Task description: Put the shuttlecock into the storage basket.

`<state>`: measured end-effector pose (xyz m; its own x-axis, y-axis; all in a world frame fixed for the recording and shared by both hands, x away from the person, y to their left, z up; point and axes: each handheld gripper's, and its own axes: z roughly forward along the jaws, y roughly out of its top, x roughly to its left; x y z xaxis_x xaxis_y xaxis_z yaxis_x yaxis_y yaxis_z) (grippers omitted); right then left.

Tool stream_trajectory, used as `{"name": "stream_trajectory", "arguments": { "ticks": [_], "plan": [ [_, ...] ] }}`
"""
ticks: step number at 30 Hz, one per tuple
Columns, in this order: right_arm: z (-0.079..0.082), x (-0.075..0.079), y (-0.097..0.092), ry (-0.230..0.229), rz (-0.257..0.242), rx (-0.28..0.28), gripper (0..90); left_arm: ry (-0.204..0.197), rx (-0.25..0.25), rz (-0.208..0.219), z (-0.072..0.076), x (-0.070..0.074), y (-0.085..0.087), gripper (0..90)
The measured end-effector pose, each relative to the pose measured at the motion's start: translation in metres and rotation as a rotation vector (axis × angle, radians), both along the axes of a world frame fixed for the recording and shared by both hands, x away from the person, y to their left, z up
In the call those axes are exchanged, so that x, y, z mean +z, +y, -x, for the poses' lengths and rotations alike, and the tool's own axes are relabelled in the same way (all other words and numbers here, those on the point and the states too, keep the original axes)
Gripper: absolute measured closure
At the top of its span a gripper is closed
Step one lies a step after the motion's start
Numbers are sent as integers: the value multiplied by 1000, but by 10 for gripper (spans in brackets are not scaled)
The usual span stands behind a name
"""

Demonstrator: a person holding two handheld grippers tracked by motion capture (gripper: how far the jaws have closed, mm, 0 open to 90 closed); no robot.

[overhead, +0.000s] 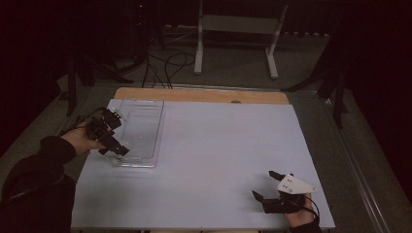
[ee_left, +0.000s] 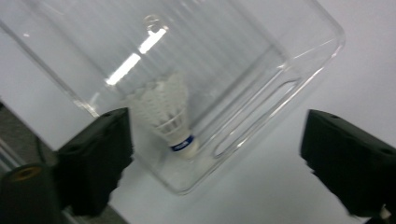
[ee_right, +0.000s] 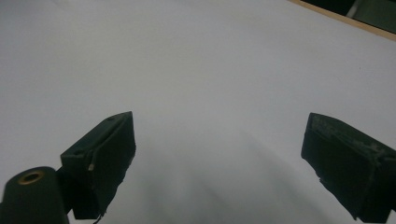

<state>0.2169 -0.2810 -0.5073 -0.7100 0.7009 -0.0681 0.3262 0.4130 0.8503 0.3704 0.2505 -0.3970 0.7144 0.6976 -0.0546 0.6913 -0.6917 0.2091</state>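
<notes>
A clear plastic box (overhead: 145,127) lies at the left of the pale table sheet (overhead: 218,145). Seen from the left gripper view, a white shuttlecock (ee_left: 166,109) with a blue band at its cork lies inside the clear box (ee_left: 261,74), near its corner. My left gripper (overhead: 120,134) hovers at the box's left near side, tilted over it, jaws wide apart; the left gripper (ee_left: 217,128) holds nothing, and the shuttlecock lies beyond its jaws. My right gripper (overhead: 265,184) rests near the front right of the sheet, open. The right gripper (ee_right: 219,135) has only bare sheet in front of it.
A wooden strip (overhead: 204,94) edges the table's far side. Behind it a white stand (overhead: 238,29) and dark cables (overhead: 165,63) sit on the floor. Bare sheet stretches between the box and the right gripper.
</notes>
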Motion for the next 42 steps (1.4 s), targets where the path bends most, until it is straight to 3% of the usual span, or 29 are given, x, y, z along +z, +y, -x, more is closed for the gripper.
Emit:
{"name": "stream_trajectory", "arguments": {
  "ticks": [1,13,21,30,34,38,42],
  "plan": [
    [0,0,0,0,0,0,99,10,5,5,-1,0,-2,0],
    [0,0,-1,-2,-5,-8,99,-80,-13,64,2,3,-31,0],
    [0,0,-1,-1,-7,-8,99,-147,8,137,3,8,-41,0],
    [0,0,-1,0,-6,-7,99,-170,29,230,1,6,-44,0],
    [0,0,-1,1,-8,-6,99,-170,5,257,1,4,-48,0],
    [0,0,-1,0,-6,-6,99,-194,-2,307,2,5,-50,0],
    [0,0,-1,0,-6,-6,99,-215,-4,323,2,5,-53,0]
  ]
}}
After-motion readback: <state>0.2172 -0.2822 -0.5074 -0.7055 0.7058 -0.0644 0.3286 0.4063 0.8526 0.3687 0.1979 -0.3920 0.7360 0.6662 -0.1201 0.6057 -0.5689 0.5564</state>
